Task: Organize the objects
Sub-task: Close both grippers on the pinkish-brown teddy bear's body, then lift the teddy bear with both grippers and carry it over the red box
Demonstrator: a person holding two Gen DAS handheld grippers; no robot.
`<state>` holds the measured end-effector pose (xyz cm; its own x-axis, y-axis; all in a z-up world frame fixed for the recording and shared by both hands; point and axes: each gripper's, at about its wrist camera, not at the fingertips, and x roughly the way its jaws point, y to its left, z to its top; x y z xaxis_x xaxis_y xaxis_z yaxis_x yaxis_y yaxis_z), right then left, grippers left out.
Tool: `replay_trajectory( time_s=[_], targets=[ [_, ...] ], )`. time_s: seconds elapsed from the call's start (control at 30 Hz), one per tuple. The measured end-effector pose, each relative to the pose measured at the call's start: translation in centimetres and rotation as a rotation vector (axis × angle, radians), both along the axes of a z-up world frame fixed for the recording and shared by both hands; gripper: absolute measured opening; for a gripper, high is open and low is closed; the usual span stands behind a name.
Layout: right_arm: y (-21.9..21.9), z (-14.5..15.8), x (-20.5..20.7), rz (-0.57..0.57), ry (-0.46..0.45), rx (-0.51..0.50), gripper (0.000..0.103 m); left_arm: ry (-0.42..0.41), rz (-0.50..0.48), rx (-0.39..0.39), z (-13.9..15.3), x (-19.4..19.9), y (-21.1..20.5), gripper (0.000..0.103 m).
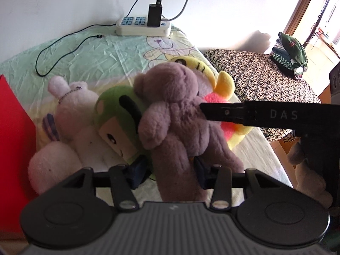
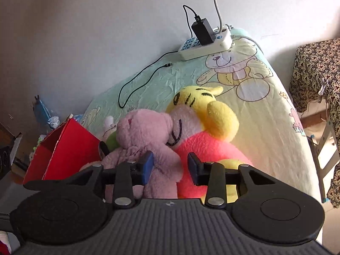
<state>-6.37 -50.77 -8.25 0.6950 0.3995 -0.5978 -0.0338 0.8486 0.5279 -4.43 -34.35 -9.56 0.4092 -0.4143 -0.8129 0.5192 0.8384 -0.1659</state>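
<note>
A mauve-pink plush bear point(image 1: 176, 110) is held up over the bed, its leg clamped between my left gripper's point(image 1: 170, 172) fingers. My right gripper point(image 2: 170, 167) is open around the same bear's point(image 2: 144, 140) arm; its finger point(image 1: 223, 111) reaches in from the right in the left wrist view. Behind the bear lie a yellow plush bear with a pink shirt point(image 2: 204, 127), a green plush point(image 1: 114, 114) and a white plush rabbit point(image 1: 70, 106).
A red box point(image 2: 63, 150) stands at the left edge of the bed. A white power strip point(image 1: 143, 26) with a black charger and cable lies by the wall. A patterned table point(image 1: 261, 74) with folded clothes point(image 1: 291, 53) stands to the right.
</note>
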Motion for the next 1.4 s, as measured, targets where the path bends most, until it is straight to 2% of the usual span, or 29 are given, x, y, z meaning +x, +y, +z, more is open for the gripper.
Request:
replay_trajectory(
  time_s=[0.03, 0.1, 0.17, 0.23, 0.33, 0.4, 0.57, 0.83, 0.97, 1.1, 1.27, 1.4],
  targets=[
    [-0.1, 0.0, -0.1, 0.021, 0.008, 0.031, 0.033, -0.003, 0.000, 0.006, 0.0, -0.2, 0.1, 0.044],
    [-0.2, -0.2, -0.5, 0.062, 0.034, 0.123, 0.033, -0.006, 0.002, 0.020, -0.2, -0.7, 0.7, 0.044],
    [0.0, -0.5, -0.9, 0.105, 0.050, 0.170, 0.034, 0.001, -0.003, 0.027, -0.5, -1.2, 1.3, 0.040],
    [0.5, -1.0, -1.2, 0.150, 0.070, 0.185, 0.034, 0.010, -0.005, 0.051, -0.9, -1.9, 1.6, 0.036],
    [1.3, -1.3, -1.5, 0.182, 0.097, 0.198, 0.034, -0.022, 0.000, 0.112, -1.2, -2.9, 1.3, 0.036],
    [2.0, -0.6, -2.0, 0.211, 0.079, 0.170, 0.034, -0.031, 0.009, 0.119, -1.0, -3.3, 1.3, 0.036],
    [3.2, 1.2, -3.7, 0.249, 0.017, 0.111, 0.034, -0.054, 0.017, 0.071, 0.8, -4.4, 2.2, 0.036],
    [2.2, 3.5, -6.2, 0.228, -0.078, 0.201, 0.033, -0.141, 0.015, 0.002, 4.3, -7.2, 3.2, 0.036],
    [2.8, 5.1, -6.6, 0.250, -0.132, 0.268, 0.030, -0.188, 0.021, -0.059, 6.6, -7.8, 4.6, 0.036],
    [4.7, 6.9, -7.0, 0.238, -0.188, 0.233, 0.028, -0.223, 0.023, -0.084, 8.1, -7.5, 6.3, 0.036],
    [7.6, 8.1, -6.3, 0.234, -0.219, 0.253, 0.028, -0.248, 0.041, -0.124, 9.5, -7.0, 10.2, 0.036],
    [11.1, 8.7, -5.1, 0.255, -0.245, 0.240, 0.028, -0.273, 0.076, -0.118, 10.0, -6.5, 13.8, 0.036]
  ],
)
